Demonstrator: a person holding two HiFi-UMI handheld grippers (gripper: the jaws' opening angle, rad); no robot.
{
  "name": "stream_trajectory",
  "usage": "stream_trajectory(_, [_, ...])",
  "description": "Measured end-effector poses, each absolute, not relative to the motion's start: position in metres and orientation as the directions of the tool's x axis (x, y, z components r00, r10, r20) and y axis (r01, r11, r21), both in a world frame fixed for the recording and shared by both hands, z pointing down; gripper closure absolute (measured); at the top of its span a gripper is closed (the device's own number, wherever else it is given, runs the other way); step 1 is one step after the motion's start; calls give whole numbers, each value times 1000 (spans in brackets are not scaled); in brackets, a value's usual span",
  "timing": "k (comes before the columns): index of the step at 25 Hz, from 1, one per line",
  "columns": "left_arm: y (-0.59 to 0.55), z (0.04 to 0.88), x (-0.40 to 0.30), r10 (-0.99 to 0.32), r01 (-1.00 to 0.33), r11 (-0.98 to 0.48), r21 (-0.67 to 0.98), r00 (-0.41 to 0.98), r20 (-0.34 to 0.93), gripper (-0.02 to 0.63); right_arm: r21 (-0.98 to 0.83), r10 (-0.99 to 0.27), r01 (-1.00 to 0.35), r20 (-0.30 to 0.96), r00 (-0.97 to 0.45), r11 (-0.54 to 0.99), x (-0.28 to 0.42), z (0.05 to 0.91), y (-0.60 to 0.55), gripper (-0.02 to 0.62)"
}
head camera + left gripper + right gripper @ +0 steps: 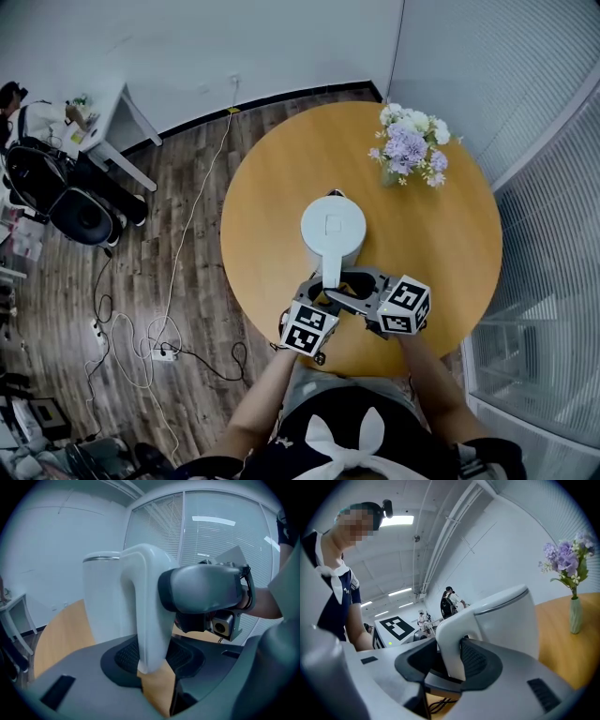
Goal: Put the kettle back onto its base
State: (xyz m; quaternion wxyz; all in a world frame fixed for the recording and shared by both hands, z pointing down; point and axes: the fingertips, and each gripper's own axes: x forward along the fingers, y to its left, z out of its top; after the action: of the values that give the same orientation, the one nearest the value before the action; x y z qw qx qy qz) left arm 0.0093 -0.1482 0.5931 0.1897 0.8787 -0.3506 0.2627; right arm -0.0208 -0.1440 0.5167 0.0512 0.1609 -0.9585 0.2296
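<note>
The white kettle (333,228) stands near the front of the round wooden table (272,197), its handle (331,274) pointing toward me. Both grippers meet at that handle. My left gripper (325,293) comes in from the lower left and holds the handle's lower part (149,634) between its pads. My right gripper (354,281) reaches in from the right; in its own view the handle (451,644) sits pinched between its pads. The right gripper's grey body (206,590) fills the left gripper view beside the handle. No base shows apart from the kettle.
A small vase of purple and white flowers (410,145) stands at the table's far right, also in the right gripper view as the vase (575,616). Cables and a power strip (161,352) lie on the wood floor at left. A glass partition (544,309) runs along the right.
</note>
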Motion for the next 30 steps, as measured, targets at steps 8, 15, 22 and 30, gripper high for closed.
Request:
stream_trajectory(8, [-145, 599, 11, -514, -714, -684, 148, 616, 597, 456, -427, -301, -342, 163, -940, 837, -19, 523, -139, 430])
stream_trajectory(15, [-149, 601, 15, -511, -708, -686, 164, 631, 584, 456, -412, -303, -346, 168, -938, 843, -14, 526, -142, 430])
stream_trajectory(22, [-155, 599, 23, -507, -700, -691, 177, 645, 571, 456, -416, -329, -376, 183, -926, 828, -8, 527, -147, 430])
stream_trajectory(30, [-160, 600, 27, -495, -698, -695, 173, 638, 590, 459, -412, -352, -400, 190, -916, 819, -4, 527, -151, 430])
